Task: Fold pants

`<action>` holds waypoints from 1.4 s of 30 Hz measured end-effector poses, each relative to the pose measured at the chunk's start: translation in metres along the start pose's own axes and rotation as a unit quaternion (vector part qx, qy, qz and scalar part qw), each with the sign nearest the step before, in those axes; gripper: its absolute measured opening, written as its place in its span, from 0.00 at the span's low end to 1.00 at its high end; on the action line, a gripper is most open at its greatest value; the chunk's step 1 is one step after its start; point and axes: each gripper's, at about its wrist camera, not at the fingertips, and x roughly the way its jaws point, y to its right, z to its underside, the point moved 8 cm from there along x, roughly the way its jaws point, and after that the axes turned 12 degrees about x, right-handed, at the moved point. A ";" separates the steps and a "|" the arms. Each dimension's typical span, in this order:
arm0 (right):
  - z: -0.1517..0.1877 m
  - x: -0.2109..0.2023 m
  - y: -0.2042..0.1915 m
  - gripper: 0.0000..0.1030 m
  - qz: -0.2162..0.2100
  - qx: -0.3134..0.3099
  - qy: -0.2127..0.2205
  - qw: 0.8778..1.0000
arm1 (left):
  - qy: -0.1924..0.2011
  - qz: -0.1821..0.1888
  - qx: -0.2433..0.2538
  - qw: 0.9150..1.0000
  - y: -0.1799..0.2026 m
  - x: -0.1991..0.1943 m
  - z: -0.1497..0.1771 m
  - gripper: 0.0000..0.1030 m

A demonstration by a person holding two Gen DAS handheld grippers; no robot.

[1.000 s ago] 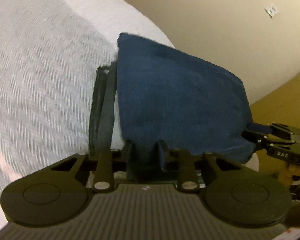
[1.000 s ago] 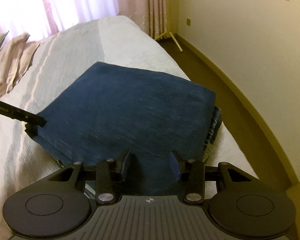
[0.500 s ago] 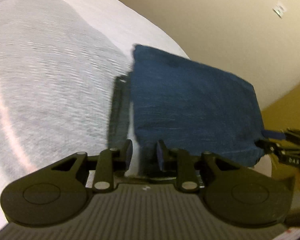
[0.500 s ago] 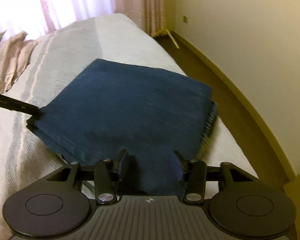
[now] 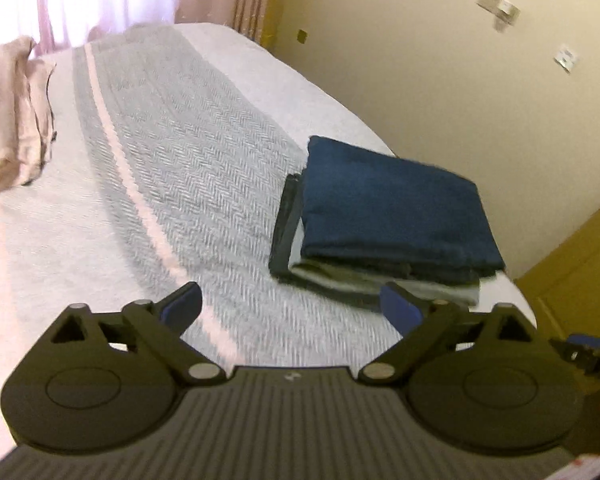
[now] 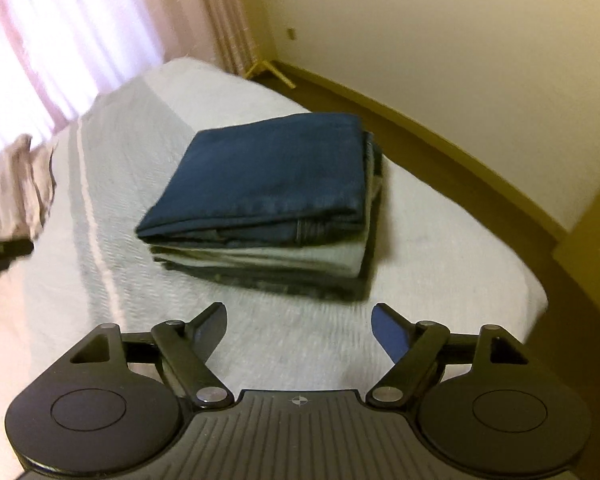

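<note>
Folded dark blue pants (image 5: 396,208) lie on top of a stack of folded clothes near the bed's foot corner; the right wrist view shows the same blue pants (image 6: 268,176) over grey and dark layers. My left gripper (image 5: 290,306) is open, pulled back from the stack, with nothing between its fingers. My right gripper (image 6: 298,326) is open too, a short way in front of the stack and empty. Part of the right gripper (image 5: 588,354) shows at the left view's right edge.
The bed (image 5: 180,184) has a grey herringbone cover with a pale stripe. Beige pillows (image 5: 8,116) lie at its head by the pink curtains (image 6: 60,40). A cream wall (image 6: 460,60) and brown floor (image 6: 420,128) run along the bed's right side.
Both grippers let go of the blue pants, opened wide and drew back from the stack. The pants now rest flat on the pile.
</note>
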 end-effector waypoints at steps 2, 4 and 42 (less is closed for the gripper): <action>0.013 -0.023 -0.003 0.75 -0.001 0.021 0.009 1.000 | 0.009 -0.005 0.022 1.000 0.010 -0.021 0.008 0.99; 0.020 -0.044 -0.007 0.76 0.007 0.035 0.020 0.999 | 0.017 -0.007 0.042 0.999 0.020 -0.041 0.015 0.99; 0.041 -0.127 -0.037 0.76 0.026 0.007 0.062 0.998 | 0.026 -0.007 0.041 0.999 0.093 -0.116 0.047 0.99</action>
